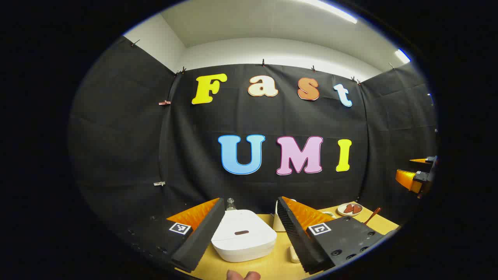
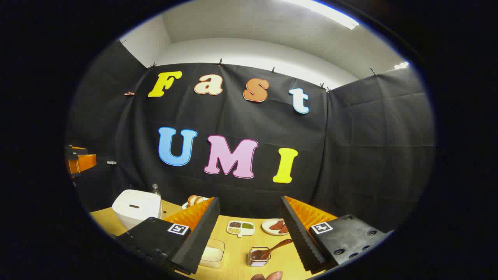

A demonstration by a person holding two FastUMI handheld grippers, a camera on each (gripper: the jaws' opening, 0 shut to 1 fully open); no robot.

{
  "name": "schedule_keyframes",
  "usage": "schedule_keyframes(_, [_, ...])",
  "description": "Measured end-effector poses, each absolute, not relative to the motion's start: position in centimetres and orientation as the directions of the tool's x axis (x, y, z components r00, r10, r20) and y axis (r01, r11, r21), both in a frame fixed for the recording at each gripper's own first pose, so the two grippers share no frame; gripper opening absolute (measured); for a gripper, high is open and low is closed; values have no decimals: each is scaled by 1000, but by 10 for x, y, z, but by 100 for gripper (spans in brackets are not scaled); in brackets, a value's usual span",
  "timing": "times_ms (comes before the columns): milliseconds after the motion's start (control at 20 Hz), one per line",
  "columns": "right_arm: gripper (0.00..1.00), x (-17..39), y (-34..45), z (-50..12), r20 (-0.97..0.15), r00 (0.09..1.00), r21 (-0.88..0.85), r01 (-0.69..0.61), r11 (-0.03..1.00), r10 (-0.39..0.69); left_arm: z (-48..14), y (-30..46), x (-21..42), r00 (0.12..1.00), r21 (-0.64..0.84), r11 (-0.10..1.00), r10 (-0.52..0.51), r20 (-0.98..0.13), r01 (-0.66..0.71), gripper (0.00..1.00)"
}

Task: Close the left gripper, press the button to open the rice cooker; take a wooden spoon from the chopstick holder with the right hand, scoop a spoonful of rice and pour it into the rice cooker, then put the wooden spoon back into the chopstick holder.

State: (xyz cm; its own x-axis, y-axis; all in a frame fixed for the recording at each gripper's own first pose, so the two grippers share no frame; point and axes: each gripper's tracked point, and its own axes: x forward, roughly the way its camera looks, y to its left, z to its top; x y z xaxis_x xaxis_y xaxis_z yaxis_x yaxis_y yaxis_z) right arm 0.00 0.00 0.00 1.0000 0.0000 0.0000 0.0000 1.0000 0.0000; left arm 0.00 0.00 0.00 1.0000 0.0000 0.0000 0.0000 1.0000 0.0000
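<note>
1. One yellow wooden table (image 2: 237, 249) is carrying everything, running along the foot of the booth's black cloth wall.
2. Both grippers are hovering above it: the left gripper (image 1: 251, 233) is holding its fingers wide apart with nothing between them, and the right gripper (image 2: 249, 235) is likewise gaping, gripping nothing.
3. The white rice cooker (image 1: 243, 239) is sitting with its lid down, straight ahead between the left gripper's fingers; in the right gripper view it is standing at the table's far left (image 2: 136, 212).
4. A clear container of rice (image 2: 213, 252) is lying just beside the right gripper's left finger.
5. A divided white tray of grains (image 2: 240, 228) and a small plate of brown pieces (image 2: 274, 226) are resting farther back.
6. The chopstick holder (image 2: 258, 256) is standing near the front edge, with the wooden spoon (image 2: 274, 247) leaning out of it to the right.
</note>
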Motion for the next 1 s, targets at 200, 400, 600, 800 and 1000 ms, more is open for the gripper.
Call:
schedule_keyframes(200, [97,-2,-2,1,7,1000,-5,9,1000,-9,2,-1,0,1000,9,1000,-5,13,5,94])
schedule_keyframes(400, [97,-2,-3,3,11,1000,-9,11,1000,-11,1,1,-1,1000,14,1000,-3,15,3,94])
schedule_keyframes(600, [97,-3,-1,4,13,1000,-8,9,1000,-9,-1,2,-1,1000,9,1000,0,14,0,94])
schedule_keyframes(800, [97,-3,3,3,10,1000,-11,5,1000,-5,-1,4,1,1000,15,1000,5,17,-5,94])
schedule_keyframes(1000, [97,-3,7,3,12,1000,-18,0,1000,0,-3,6,3,1000,9,1000,-3,13,3,94])
